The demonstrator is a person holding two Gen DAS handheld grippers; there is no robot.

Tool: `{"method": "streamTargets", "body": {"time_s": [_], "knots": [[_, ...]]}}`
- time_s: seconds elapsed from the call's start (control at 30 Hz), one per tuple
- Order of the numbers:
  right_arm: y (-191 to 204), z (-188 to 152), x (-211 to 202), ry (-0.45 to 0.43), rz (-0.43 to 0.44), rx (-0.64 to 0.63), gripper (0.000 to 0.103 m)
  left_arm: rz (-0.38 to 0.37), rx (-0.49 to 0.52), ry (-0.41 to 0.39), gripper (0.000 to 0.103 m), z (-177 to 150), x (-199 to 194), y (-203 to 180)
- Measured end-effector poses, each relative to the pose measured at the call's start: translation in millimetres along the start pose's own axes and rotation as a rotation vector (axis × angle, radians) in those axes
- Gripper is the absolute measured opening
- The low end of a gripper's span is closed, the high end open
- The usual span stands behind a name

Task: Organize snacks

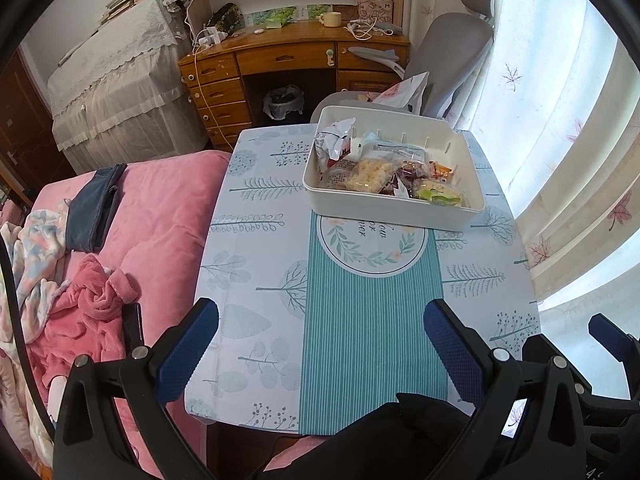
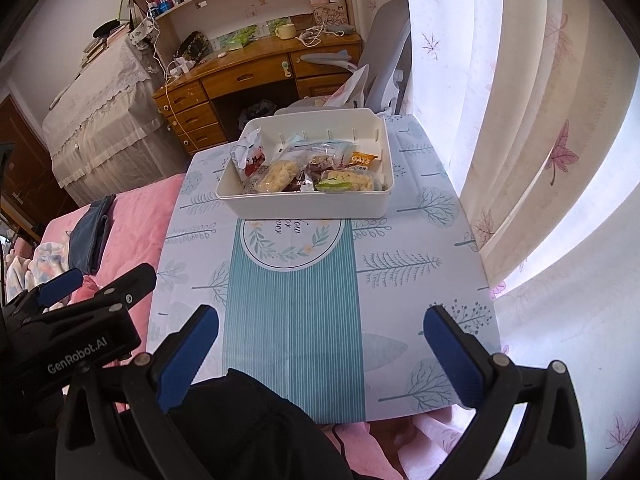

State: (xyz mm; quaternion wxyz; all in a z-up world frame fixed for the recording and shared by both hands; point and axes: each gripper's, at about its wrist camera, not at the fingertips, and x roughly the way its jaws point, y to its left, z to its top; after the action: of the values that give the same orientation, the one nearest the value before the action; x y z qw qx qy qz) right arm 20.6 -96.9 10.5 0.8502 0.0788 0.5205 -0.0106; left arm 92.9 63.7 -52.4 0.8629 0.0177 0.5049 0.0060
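Note:
A white plastic bin (image 1: pixel 384 210) (image 2: pixel 308 204) stands at the far end of the small table (image 1: pixel 256 280) (image 2: pixel 404 280). It holds several wrapped snacks (image 1: pixel 370 174) (image 2: pixel 280 176), among them pale rice-cracker packs, a red and white bag and an orange oat bar (image 2: pixel 363 159). My left gripper (image 1: pixel 320 320) is open and empty above the table's near edge. My right gripper (image 2: pixel 320 322) is open and empty beside it, also near the front edge. Both are well short of the bin.
A pink bed (image 1: pixel 160 208) with clothes lies left of the table. Curtains (image 2: pixel 520 160) hang close on the right. A grey chair (image 1: pixel 452 56) and a wooden desk (image 1: pixel 288 56) stand behind the table. The teal runner (image 2: pixel 292 320) covers the table's middle.

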Motion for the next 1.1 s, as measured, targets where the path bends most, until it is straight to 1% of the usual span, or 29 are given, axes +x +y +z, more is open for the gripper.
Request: {"method": "streamTargets", "body": {"time_s": [0.63,1.1], "knots": [[-4.1,-13.9,6.0,0.041,0.005,0.011,0.103,0.017,0.004,0.032,0.102,-7.4,1.5,-7.3],[-11.8,-13.3,7.2,0.072,0.016,0.014,0.103,0.032,0.001,0.048,0.102,-12.1,0.4,-11.5]]}}
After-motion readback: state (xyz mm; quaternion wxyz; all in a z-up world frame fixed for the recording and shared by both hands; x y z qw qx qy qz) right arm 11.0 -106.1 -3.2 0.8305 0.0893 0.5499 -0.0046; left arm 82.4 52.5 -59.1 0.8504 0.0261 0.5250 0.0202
